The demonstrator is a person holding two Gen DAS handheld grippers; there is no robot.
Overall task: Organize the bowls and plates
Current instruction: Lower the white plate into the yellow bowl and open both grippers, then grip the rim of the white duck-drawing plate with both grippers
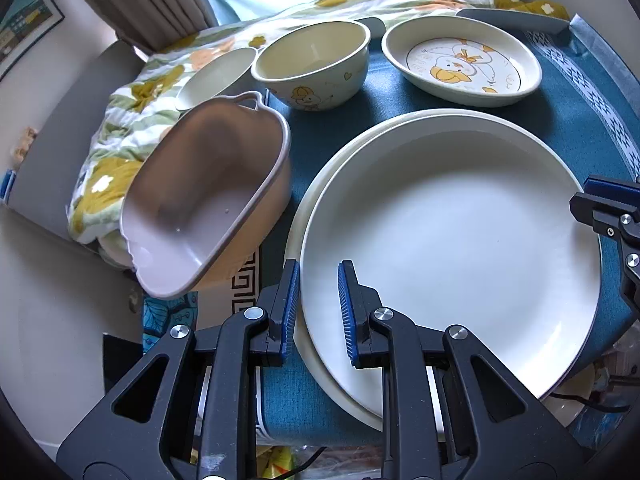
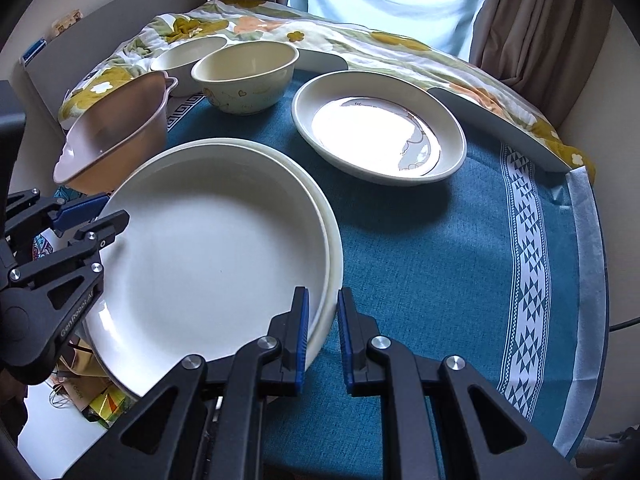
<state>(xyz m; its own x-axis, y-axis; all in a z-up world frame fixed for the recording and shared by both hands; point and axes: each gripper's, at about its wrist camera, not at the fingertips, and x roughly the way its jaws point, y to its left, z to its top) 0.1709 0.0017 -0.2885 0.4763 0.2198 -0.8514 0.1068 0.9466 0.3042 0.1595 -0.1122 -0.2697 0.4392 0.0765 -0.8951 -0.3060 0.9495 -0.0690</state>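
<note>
At the table's near edge, two stacked plates [image 2: 208, 240] are straddled at opposite rims: the left gripper [image 1: 318, 308] at the left rim, the right gripper [image 2: 323, 336] at the right, both parted and not yet clamped. Neither is judged nearer. Farther back, the duck plate [image 1: 460, 66] and bowl [image 1: 312, 64] are set near the far edge.

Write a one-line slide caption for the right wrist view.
Right gripper open astride the rim of two stacked white plates on a teal tablecloth, left gripper at the opposite rim.
</note>
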